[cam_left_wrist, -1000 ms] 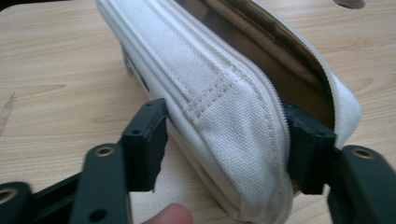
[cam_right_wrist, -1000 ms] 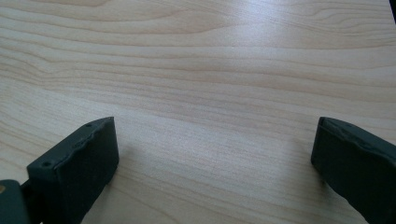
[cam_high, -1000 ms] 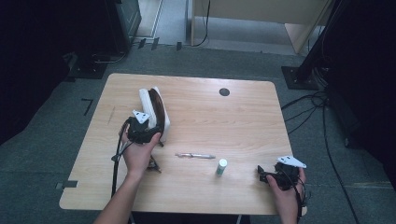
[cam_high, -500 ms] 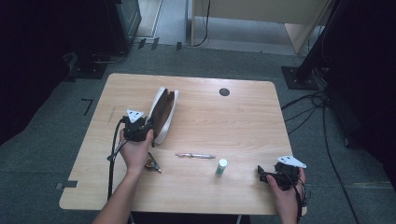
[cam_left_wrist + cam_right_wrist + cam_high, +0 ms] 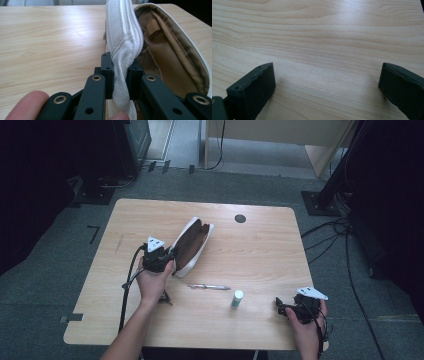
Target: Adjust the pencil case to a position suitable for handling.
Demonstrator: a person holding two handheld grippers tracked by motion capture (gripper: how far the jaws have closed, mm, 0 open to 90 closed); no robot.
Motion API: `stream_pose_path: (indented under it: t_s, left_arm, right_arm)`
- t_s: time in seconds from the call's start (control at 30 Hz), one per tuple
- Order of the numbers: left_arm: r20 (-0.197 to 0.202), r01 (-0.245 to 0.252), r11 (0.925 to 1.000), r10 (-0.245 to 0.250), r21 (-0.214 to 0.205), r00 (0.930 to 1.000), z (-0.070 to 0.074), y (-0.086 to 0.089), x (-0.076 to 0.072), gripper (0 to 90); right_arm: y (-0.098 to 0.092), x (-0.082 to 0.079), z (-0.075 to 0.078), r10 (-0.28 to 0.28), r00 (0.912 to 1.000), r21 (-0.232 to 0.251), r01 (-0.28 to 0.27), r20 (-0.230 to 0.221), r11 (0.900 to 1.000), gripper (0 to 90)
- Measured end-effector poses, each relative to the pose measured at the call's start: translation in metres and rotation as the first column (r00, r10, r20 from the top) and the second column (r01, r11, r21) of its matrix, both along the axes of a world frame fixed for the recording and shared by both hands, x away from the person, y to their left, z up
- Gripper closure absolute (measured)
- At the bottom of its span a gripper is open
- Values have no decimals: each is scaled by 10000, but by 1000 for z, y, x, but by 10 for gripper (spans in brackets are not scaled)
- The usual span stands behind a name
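High view, left gripper [image 5: 167,257] clamping pouch [image 5: 192,245] wall, right gripper [image 5: 281,306] resting wide

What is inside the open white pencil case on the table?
The pencil case shows brown lining and no contents where it gapes. Its bottom is hidden behind the white wall that the left gripper pinches.

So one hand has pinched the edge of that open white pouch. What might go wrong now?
1. The left hand-held gripper pinches only one fabric wall of the pouch, near its rim; the cloth could slip out.
2. Held by one side, the pouch may sag shut, making it hard to put in the pen or small tube.
3. The right hand-held gripper, open, sits close to the tube and could knock it over.
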State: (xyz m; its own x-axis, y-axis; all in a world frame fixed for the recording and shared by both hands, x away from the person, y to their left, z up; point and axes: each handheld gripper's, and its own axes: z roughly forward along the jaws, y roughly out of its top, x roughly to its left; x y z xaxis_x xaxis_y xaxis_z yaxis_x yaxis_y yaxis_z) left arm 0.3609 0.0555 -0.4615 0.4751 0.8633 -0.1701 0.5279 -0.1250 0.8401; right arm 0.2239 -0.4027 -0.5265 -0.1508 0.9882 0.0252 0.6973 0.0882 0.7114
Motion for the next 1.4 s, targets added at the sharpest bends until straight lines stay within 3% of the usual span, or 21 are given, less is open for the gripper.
stream_pose_path:
  t_s: [0.13,0.3,0.43,0.53,0.7,0.8,1.1,1.4]
  left_arm:
    - [-148,584,9981,-587,-199,9982,-2,-5,4,808]
    - [-72,1151,9933,-1152,-103,9933,-2,-13,5,807]
    - [-249,1286,9917,-1287,-70,9914,-2,-16,10,803]
    - [-281,1084,9941,-1085,-34,9937,-3,-16,13,786]
    - [-154,1139,9926,-1133,413,9934,-1,-17,12,739]
    - [-225,1003,9948,-998,177,9947,1,-16,11,652]
    - [-223,497,9988,-497,-21,9985,12,-7,7,415]
    - [-108,267,9995,-265,195,9996,24,2,-2,167]
  right_arm:
    - [0,0,0,-4,10000,2,4,0,10000,3]
    - [0,0,0,-8,10000,0,8,-7,10000,3]
    - [0,0,0,-7,10000,-1,7,-8,10000,3]
    - [0,0,0,-12,10000,0,12,-6,10000,3]
    - [0,0,0,-8,10000,0,8,-5,10000,3]
    - [0,0,0,-8,10000,-5,8,-5,10000,3]
    - [0,0,0,-1,10000,7,1,-3,10000,3]
    - [0,0,0,-10,10000,-1,10,-8,10000,3]
